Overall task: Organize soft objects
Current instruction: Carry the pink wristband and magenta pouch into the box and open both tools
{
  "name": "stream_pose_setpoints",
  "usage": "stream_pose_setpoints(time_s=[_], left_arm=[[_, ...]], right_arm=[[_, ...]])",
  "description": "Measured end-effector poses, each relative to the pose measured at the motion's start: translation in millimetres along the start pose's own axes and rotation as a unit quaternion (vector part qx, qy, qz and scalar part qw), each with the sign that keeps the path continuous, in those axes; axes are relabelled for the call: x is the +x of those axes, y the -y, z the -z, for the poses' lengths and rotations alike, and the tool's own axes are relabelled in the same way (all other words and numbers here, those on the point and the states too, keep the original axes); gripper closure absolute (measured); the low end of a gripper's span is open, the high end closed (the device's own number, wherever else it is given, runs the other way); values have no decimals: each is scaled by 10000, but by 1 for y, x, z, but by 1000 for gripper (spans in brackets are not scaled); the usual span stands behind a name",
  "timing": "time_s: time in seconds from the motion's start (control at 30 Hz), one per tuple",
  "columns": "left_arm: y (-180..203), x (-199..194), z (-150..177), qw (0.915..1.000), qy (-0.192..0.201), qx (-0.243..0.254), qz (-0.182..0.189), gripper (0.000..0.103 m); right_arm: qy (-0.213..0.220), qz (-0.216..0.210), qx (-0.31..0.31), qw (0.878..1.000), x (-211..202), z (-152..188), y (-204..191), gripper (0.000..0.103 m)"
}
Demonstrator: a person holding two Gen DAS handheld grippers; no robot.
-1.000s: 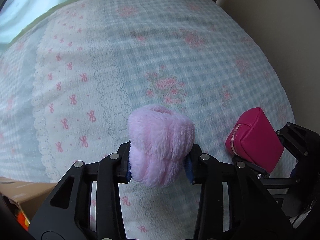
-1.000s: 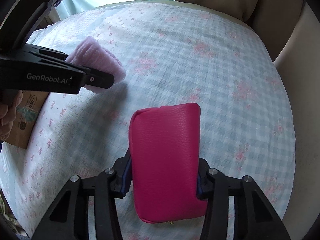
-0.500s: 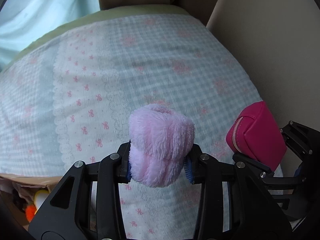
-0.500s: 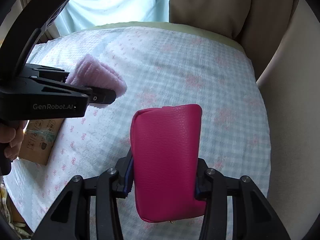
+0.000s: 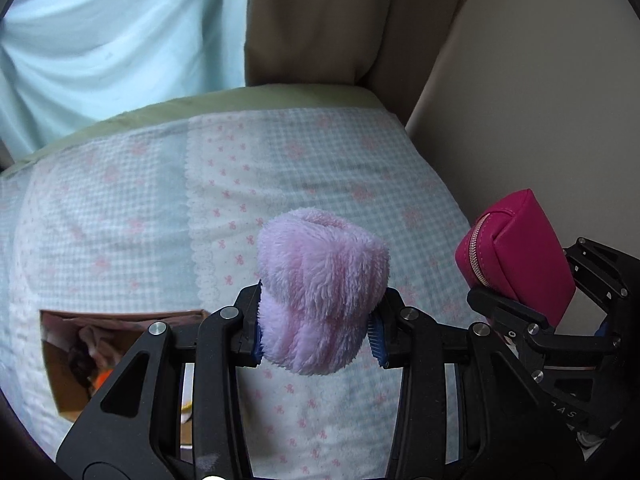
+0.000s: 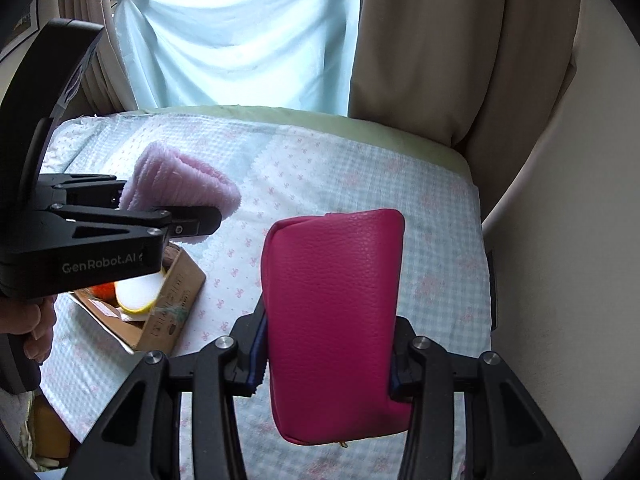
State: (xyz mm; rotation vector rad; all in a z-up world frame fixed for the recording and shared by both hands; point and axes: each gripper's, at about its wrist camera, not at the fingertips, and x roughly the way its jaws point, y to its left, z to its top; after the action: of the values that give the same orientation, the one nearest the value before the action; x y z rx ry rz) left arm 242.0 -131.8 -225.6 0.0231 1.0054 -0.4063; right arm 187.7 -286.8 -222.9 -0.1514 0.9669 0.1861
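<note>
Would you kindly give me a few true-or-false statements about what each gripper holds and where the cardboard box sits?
1. The left gripper clamps a fluffy pale-pink rolled cloth. True.
2. The right gripper is open and holds nothing. False: it is shut on a smooth magenta zip pouch.
3. The open brown cardboard box rests on the gingham bedspread. True.
4. The pouch lies inside the box. False: it is held in the jaws above the bedspread.
5. The box holds nothing. False: orange and white items show inside.
</note>
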Motion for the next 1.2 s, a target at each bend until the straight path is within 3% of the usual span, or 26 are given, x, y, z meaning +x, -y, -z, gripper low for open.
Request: stream_pose_setpoints(time_s=[0.3,0.53,0.83,1.2], left_arm=[[-101,-97,35,9991,217,-313,-211,68],[-199,-127,65,9987,8,-325,-381,68],[-289,-101,89,9972,-428,-374,-486,68],[-326,-22,130,9884,-1190,-863,-386,68]], right_arm=[[279,-39,36,9996,-62,-45,-94,62],[227,-262,402,9986,-67,-79,-182,62],[-211,-735,1173,9901,-14,-95,-263,62],[-1240,-1153,1492,9742,86,-79,-291,62]])
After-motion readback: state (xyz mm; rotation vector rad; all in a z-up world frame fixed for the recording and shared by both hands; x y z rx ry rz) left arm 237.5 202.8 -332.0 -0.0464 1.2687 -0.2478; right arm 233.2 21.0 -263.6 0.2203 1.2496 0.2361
